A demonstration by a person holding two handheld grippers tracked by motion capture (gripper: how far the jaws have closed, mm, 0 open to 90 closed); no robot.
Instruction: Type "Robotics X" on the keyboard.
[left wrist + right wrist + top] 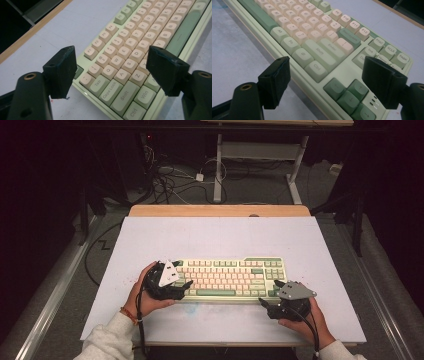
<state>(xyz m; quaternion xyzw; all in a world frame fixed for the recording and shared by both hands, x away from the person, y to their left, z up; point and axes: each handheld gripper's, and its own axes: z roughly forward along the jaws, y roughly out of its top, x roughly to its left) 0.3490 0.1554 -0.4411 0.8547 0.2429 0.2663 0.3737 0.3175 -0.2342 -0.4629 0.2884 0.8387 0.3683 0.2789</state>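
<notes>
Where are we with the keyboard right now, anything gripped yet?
Done so far: both grippers are placed at the keyboard, the left gripper at its Tab and Shift end, the right gripper at its arrow-key corner. In hand: nothing; both stand open, each pair of jaws straddling its end of the keyboard without pressing on it. Left: probably closing on both ends, since the keyboard lies flat on the table.

Keyboard (230, 277) pale green, cream and sage keys; table (220, 232) pale lilac.
</notes>
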